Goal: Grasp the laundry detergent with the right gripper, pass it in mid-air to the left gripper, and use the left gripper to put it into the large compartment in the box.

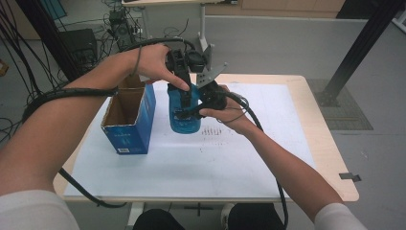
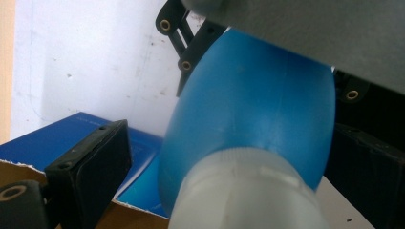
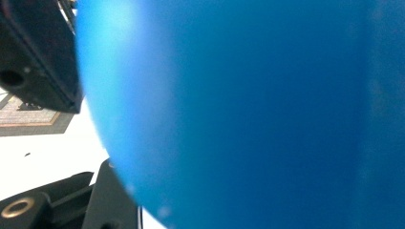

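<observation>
Blue bottle point(image 1: 183, 111) held above white table sheet point(image 1: 268, 158), just right of open blue box point(image 1: 128, 120). My right gripper point(image 1: 191, 112) clenched on bottle body. My left gripper point(image 1: 184, 86) at white cap point(image 2: 248, 191); left jaw stands clear, so released (right jaw hard to see). Risk: smooth curved plastic slips if I twist cap; bottle could drop, knock box.

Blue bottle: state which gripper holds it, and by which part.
The right gripper clamps the blue bottle by its body; the left gripper straddles its white cap, apparently not clamped.
</observation>
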`<move>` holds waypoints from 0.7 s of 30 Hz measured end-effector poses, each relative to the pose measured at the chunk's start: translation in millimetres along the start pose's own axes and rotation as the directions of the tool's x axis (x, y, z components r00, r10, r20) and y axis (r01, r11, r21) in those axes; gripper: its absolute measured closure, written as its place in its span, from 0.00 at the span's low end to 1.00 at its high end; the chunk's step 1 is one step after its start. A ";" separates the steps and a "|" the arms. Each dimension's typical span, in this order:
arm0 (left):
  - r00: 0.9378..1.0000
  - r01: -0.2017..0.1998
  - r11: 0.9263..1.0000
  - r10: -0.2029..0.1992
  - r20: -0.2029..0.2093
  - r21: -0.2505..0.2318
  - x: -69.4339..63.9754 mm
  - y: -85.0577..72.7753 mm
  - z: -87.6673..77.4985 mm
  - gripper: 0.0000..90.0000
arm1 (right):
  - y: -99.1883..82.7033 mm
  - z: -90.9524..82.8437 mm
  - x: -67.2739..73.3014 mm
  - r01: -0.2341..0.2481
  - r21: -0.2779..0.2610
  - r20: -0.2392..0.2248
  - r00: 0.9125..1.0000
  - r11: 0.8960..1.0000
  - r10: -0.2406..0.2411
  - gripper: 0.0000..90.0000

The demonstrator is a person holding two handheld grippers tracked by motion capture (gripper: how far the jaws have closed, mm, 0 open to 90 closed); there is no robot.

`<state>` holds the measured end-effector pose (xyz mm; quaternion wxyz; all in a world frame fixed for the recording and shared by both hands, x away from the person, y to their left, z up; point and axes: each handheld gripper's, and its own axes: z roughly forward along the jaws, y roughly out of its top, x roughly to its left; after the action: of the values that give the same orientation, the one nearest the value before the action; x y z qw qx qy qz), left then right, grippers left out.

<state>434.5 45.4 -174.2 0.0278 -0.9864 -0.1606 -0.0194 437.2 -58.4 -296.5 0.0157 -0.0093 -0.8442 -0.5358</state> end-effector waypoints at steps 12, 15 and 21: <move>1.000 -0.001 1.000 0.001 0.003 -0.010 -0.8 -1.4 -2.7 0.06 | 0.1 0.5 0.8 -0.001 0.005 -0.003 1.000 1.000 0.002 0.49; 1.000 -0.003 1.000 0.003 -0.001 -0.004 -0.2 -3.1 -2.8 0.06 | 0.4 0.5 1.5 -0.010 0.009 -0.001 1.000 1.000 0.010 0.49; 1.000 -0.003 1.000 0.003 -0.003 -0.013 -0.6 -4.5 -3.3 0.06 | 0.0 1.5 1.3 -0.009 0.016 0.002 1.000 1.000 0.009 0.49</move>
<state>432.4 49.3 -170.7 0.0216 -0.9868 -0.1590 -0.0218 435.8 -57.1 -297.1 0.0175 -0.0133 -0.8484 -0.5288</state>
